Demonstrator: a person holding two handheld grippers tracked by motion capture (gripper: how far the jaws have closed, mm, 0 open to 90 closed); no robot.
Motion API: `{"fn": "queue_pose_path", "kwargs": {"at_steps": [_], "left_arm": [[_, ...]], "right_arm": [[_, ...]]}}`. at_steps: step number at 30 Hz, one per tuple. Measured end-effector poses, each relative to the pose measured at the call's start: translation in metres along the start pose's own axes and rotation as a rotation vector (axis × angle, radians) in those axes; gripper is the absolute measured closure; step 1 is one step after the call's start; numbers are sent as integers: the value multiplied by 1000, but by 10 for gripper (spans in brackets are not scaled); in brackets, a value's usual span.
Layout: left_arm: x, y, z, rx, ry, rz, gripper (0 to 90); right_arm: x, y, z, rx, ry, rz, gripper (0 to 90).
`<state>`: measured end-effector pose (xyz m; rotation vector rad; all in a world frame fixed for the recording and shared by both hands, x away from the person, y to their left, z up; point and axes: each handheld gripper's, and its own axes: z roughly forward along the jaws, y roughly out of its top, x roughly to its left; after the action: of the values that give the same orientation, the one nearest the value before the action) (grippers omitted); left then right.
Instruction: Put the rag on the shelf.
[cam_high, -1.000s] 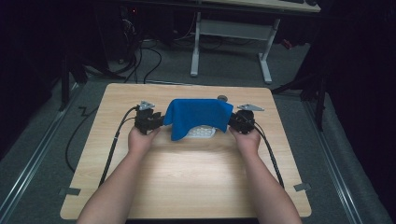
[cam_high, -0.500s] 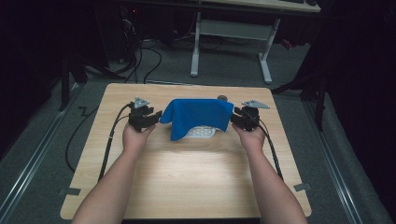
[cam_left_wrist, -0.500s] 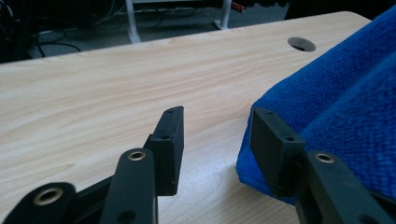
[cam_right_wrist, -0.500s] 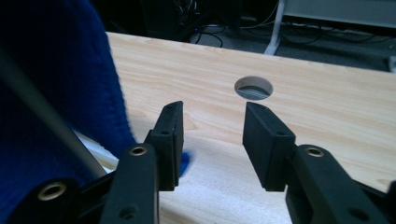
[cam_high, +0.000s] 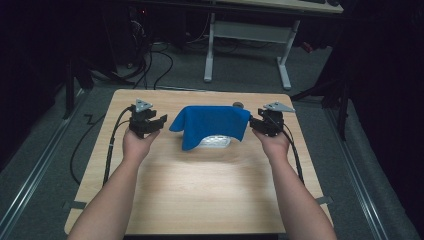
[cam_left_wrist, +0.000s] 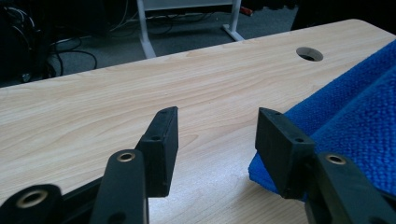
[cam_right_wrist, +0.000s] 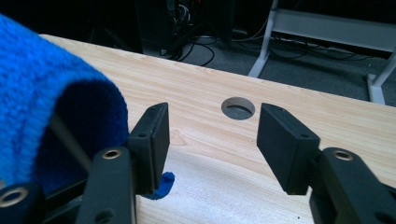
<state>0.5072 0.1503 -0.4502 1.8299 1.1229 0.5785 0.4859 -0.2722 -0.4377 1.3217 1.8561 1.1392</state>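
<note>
Jaws of left gripper (cam_left_wrist: 212, 140): wide apart, just been opening, nothing between them; the right-hand jaw stands just beside the blue towel (cam_left_wrist: 355, 126), contact not clear. Jaws of right gripper (cam_right_wrist: 210, 144): likewise wide, just been opening, bare wood between; towel edge beside its left-hand jaw. Towel draped over a pale object (cam_high: 216, 141), mid-table between both grippers. Surface: light wooden table (cam_high: 200, 190) with cable hole (cam_right_wrist: 238, 108). Room: dim, grey floor, white desk frame (cam_high: 245, 37), cables.
</note>
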Motion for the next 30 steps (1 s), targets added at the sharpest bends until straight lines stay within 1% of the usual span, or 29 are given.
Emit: {"fn": "queue_pose_path", "kwargs": {"at_steps": [3, 5, 7, 9, 11, 12, 14, 15, 17, 20, 21, 22, 23, 28, 29, 30], "left_arm": [[0, 0, -2, 3, 4, 5, 487], [-1, 0, -3, 13, 4, 13, 482], [-1, -1, -6, 11, 4, 8, 475], [0, -4, -9, 5, -7, -5, 473], [-1, -6, -12, 9, -5, 4, 468], [-1, -7, -14, 12, -3, 6, 468], [-1, -9, -16, 15, -2, 7, 464], [-1, -10, -18, 17, -2, 5, 463], [-1, -13, -22, 17, -2, 1, 462], [-2, -16, -26, 23, -1, 6, 456], [-2, -17, -28, 25, -2, 7, 455], [-3, -18, -29, 24, -2, 8, 453], [-3, -20, -31, 24, -1, 10, 450], [-5, -30, -41, 27, -18, 3, 435], [-6, -33, -43, 23, -26, -1, 431], [-7, -36, -46, 20, -33, -9, 430]], "right_arm": [[0, 1, -3, -8, -8, 3, 434], [0, 1, -4, -2, -9, 8, 424], [-1, 0, -5, 7, -15, 6, 412], [-2, -1, -8, 16, -15, 12, 402], [-2, -2, -11, 20, -14, 9, 394], [-1, -3, -12, 18, -12, 7, 394], [-1, -6, -16, -7, -23, 2, 395], [-1, -8, -18, -3, -25, 1, 393], [-1, -10, -20, 22, -27, -1, 385], [-2, -11, -25, 30, -26, -8, 379], [-2, -12, -28, 23, -22, -11, 379], [-1, -13, -31, 4, -21, -11, 382], [-1, -14, -33, 0, -21, -13, 382], [2, -19, -44, 31, -14, -20, 372], [4, -21, -48, 26, -11, -16, 375], [6, -24, -52, 3, -8, -21, 381]]}}
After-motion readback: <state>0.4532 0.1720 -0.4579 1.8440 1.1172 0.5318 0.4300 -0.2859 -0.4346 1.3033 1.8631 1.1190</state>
